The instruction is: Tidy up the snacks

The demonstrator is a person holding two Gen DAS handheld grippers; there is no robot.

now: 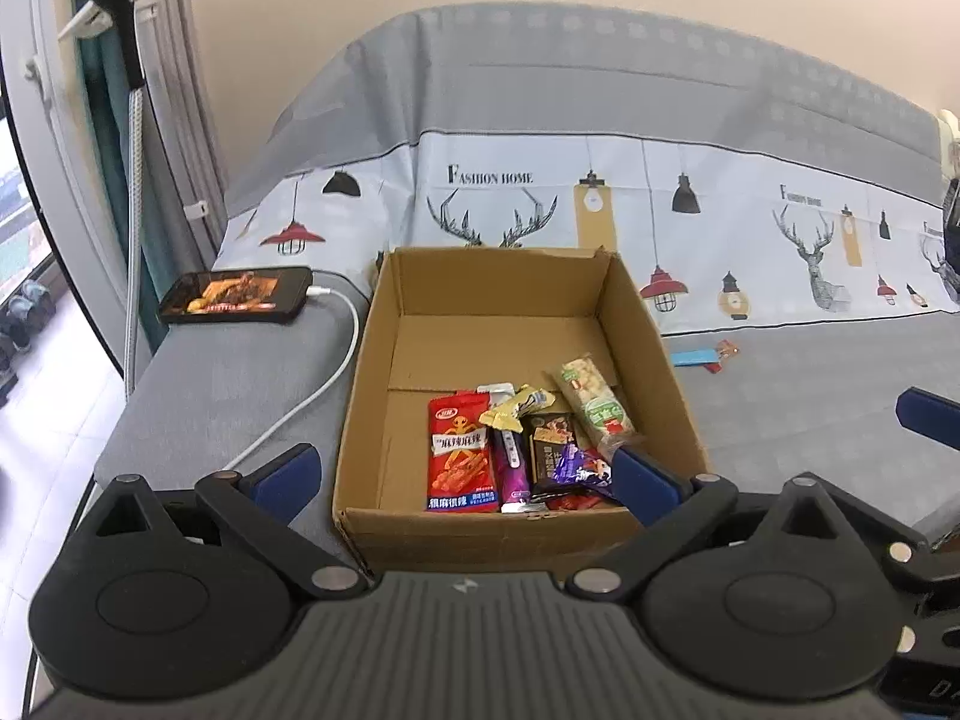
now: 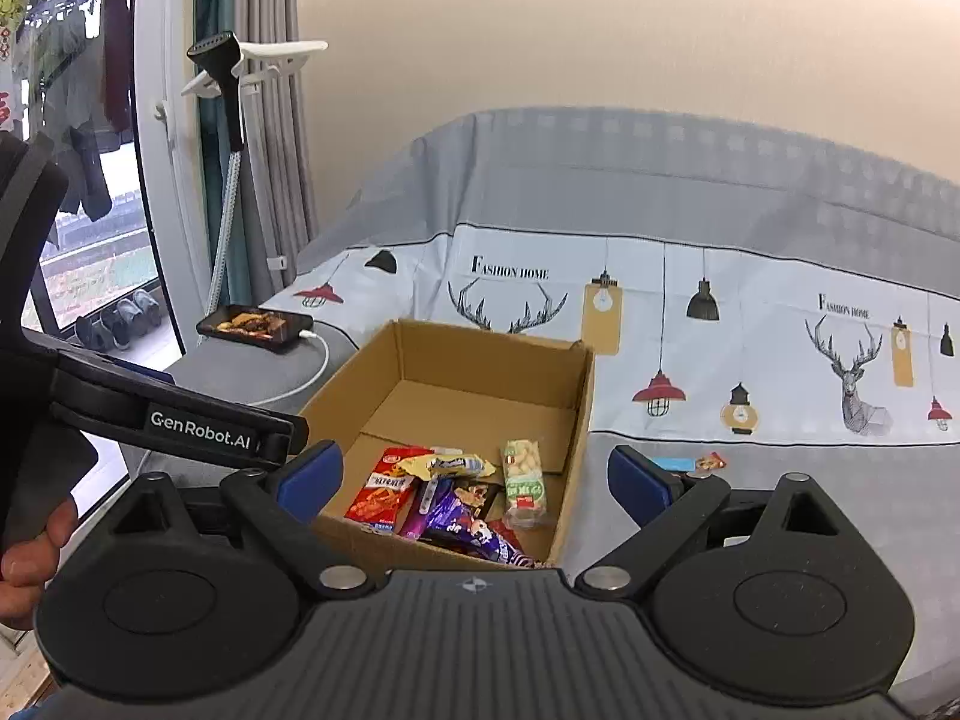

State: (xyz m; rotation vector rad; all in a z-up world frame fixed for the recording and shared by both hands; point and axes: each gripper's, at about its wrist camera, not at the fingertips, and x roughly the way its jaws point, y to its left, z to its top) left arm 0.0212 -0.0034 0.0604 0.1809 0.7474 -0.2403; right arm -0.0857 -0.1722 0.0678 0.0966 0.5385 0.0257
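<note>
The left gripper [image 1: 465,471], black with blue pads, hangs with its fingers spread wide and nothing between them, poised at the near wall of the open brown cardboard box [image 1: 480,294]. The right gripper [image 2: 474,477] is likewise spread apart and empty, a little to the box's right.

Inside the box, bunched in the near right corner, lie the snacks: a red spicy-strip packet [image 1: 463,453], a slim purple sachet [image 1: 513,465], a yellow wrapper [image 1: 517,407], a dark chocolate bar [image 1: 552,441], a shiny purple wrapper [image 1: 576,468] and a clear peanut-bar pack [image 1: 591,399] leaning against the right wall. Two more pieces, a flat blue packet [image 1: 693,356] and a small red-orange wrapper [image 1: 727,350], lie on the grey bedcover [image 1: 810,396] beyond the box, so the job looks unfinished.

A black phone [image 1: 235,294] with its white charging cable [image 1: 336,372] lies just left of the box. A reach across could snag that cable or nudge the light box, and thin flat packets may slip from the pads.
</note>
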